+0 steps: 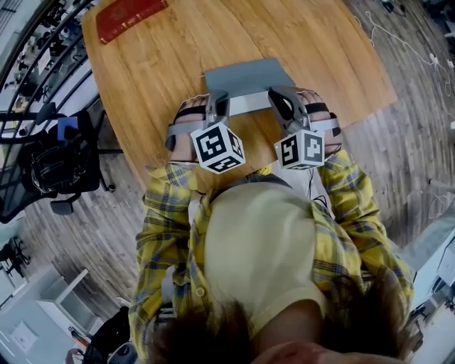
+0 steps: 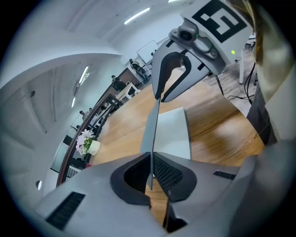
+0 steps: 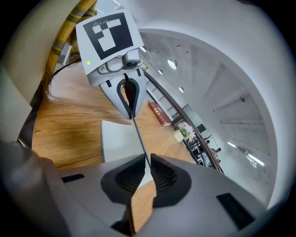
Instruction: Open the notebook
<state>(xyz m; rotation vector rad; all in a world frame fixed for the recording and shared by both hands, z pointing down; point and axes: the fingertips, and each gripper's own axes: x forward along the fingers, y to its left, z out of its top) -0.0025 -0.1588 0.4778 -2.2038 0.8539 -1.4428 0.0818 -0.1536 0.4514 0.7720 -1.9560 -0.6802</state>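
Observation:
The grey notebook [image 1: 245, 76] lies on the wooden table [image 1: 156, 78] with its thin cover [image 2: 154, 134] raised at the near edge, above the pale page [image 2: 175, 133] beneath. My left gripper [image 1: 216, 99] is shut on the cover's near edge towards its left end; in the left gripper view its jaws [image 2: 151, 178] pinch the sheet edge-on. My right gripper [image 1: 279, 98] is shut on the same edge farther right, and in the right gripper view [image 3: 147, 169] the cover [image 3: 138, 134] runs between its pads towards the left gripper [image 3: 130, 110]. The pale page [image 3: 115, 141] lies flat below.
A red book [image 1: 129, 15] lies at the table's far left corner. A small pot of flowers [image 2: 91, 147] stands on a ledge beyond the table. A black office chair [image 1: 50, 167] stands on the floor to the left. The table's near edge is just in front of the person.

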